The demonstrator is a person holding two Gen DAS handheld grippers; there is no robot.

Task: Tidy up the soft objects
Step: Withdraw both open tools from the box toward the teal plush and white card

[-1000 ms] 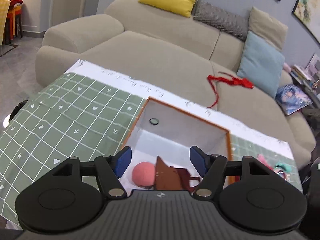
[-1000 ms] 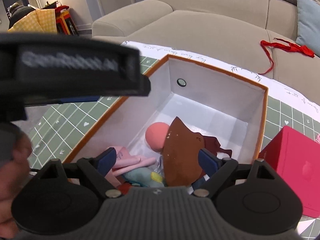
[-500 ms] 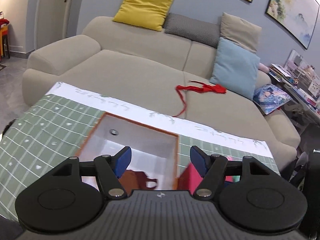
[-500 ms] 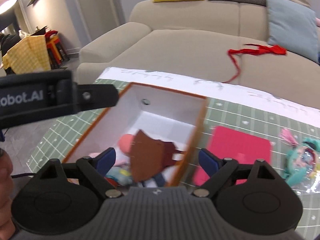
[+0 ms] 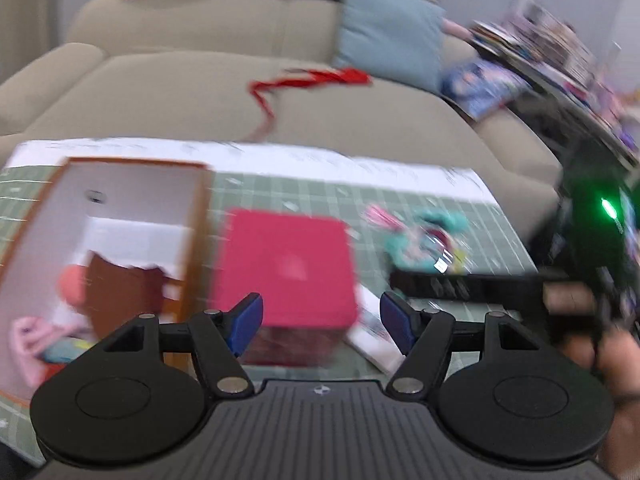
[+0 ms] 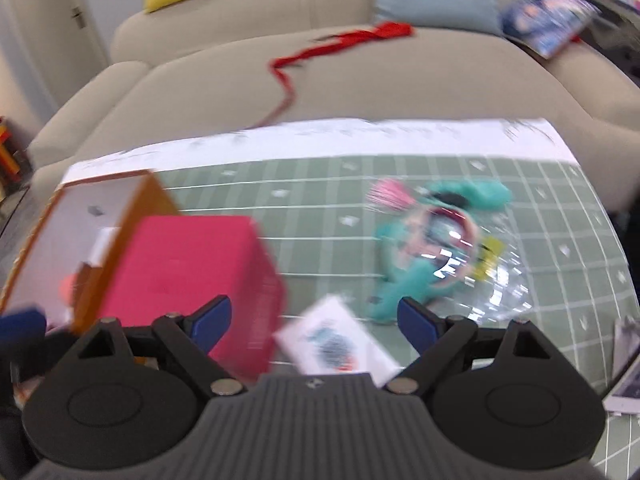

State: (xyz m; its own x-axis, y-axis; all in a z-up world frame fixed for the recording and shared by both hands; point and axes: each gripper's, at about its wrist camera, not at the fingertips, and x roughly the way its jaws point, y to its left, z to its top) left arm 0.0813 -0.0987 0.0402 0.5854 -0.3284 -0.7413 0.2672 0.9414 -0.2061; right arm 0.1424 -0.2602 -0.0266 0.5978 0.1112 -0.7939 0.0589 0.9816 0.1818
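Both frames blurred.

Left gripper [image 5: 321, 322]: jaws wide apart, nothing between them, aimed over the red box [image 5: 286, 268].

Right gripper [image 6: 315, 326]: jaws likewise spread wide, empty, aimed past a white card [image 6: 338, 346] lying just ahead of the fingers.

Landmark: red box, on the green mat [image 6: 540, 208].
- Directly left of the red box, touching or nearly so: open orange-edged box [image 5: 120, 216], already holding a pink ball [image 5: 70, 286], a brown piece [image 5: 116, 296] and pink and pale-blue soft things, details too smeared to name.
- Right of the red box, well apart from it: teal toy [image 6: 432, 240] in a clear shiny wrapper, lying flat on the mat, apparently the only soft thing left outside.
- Beyond the red box, off the mat on the sofa [image 6: 400, 80]: red ribbon [image 6: 340, 46].

Key relation, judged: teal toy ahead and slightly right of the right gripper's jaws, with its nearest limb just past the right blue fingertip; from the left gripper, farther off to the right, with the red box and the right gripper's body in between. Nearer, then: the right. Long axis of the toy roughly from near-left to far-right, slanting across the jaw line, so a slight turn of the wrist probably needed to close across the narrow body rather than along it. Wrapper likely slippery; better to bite deep into the soft body than to pinch the film.
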